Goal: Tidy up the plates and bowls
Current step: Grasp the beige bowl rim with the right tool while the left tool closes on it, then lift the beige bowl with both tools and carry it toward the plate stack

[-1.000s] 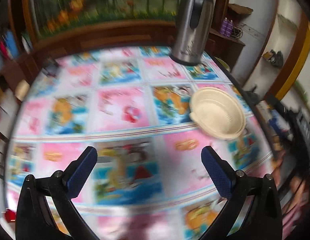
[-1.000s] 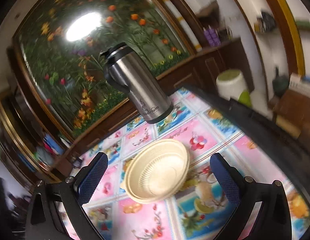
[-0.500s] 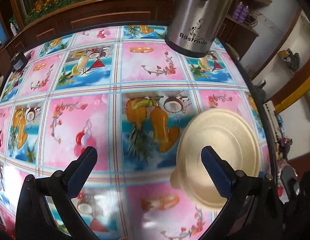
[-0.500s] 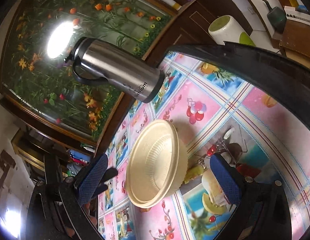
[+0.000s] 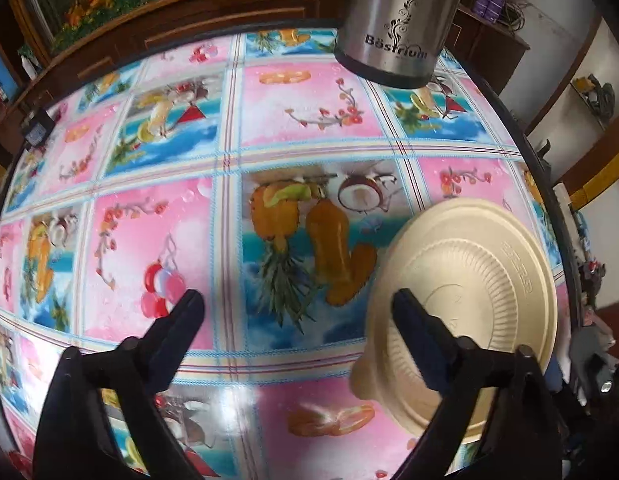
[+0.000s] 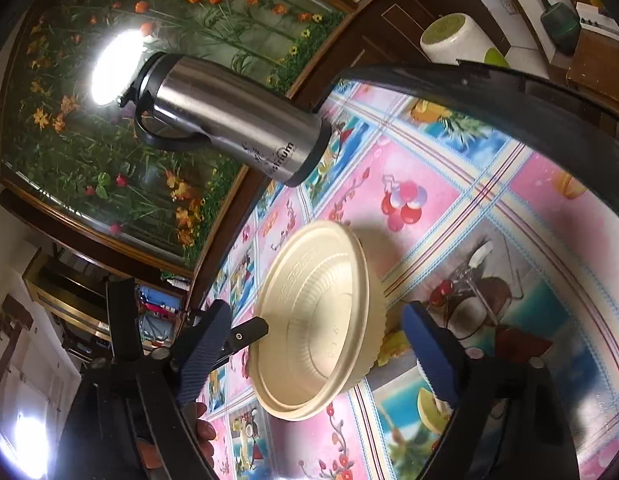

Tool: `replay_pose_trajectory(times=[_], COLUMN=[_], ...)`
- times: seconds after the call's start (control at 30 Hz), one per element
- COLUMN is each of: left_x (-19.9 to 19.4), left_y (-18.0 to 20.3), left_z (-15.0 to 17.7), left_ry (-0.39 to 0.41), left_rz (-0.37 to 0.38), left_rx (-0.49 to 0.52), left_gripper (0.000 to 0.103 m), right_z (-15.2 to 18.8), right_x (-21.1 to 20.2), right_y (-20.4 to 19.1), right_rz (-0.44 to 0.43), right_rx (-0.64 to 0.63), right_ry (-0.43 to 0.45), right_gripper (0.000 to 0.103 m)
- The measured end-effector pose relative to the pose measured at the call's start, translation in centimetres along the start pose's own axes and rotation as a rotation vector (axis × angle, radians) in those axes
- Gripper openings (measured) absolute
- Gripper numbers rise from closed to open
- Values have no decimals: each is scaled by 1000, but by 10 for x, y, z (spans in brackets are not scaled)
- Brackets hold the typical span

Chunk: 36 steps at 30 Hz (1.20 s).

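Cream bowl (image 5: 469,292) sits at the right of the left wrist frame, a round, thin-walled disposable thing with fine radial ribbing inside and a small tab at its rim, resting on the glossy tablecloth (image 5: 269,128) of pink and blue fruit squares. Left gripper (image 5: 297,304) jaws are closing, wide apart, the right finger (image 5: 421,328) over the bowl's inner wall, gripping nothing. In the right wrist frame the right gripper (image 6: 317,336) jaws are closing with the bowl (image 6: 309,320) between them, ridged blue pads not yet pressing. A brushed-steel flask (image 6: 229,120) stands upper left
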<state>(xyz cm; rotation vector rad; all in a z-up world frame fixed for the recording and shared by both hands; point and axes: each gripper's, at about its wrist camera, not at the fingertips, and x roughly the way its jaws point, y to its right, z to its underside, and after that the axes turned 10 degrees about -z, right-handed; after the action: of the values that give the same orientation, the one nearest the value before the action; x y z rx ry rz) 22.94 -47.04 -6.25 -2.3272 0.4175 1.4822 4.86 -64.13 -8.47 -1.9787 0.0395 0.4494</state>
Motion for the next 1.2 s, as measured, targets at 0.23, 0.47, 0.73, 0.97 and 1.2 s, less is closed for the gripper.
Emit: replay_pose_trajectory(times=[0.23,0.47,0.73,0.97,1.2], left_x=[-5,-5,-9,-28,-58], left_y=[14,20,10,-12,-49], left_z=[4,10,23,55,103], left_ry=[-2,-22,-17,14,96], left_rz=[76,137,155,156,86], left_rx=[38,64,58,41,14], left_gripper=[45,18,17,17,17], right_z=[0,0,7,27,72], right_x=[-4,0,-1,-4,-16], right_y=[0,5,1,-13,-40], right_rz=[29,61,102,108,69], right_rx=[-8,1,-30,-64,-93], right_ry=[19,-4,-19,-62,-132], right_gripper=[66,32,12,12,12])
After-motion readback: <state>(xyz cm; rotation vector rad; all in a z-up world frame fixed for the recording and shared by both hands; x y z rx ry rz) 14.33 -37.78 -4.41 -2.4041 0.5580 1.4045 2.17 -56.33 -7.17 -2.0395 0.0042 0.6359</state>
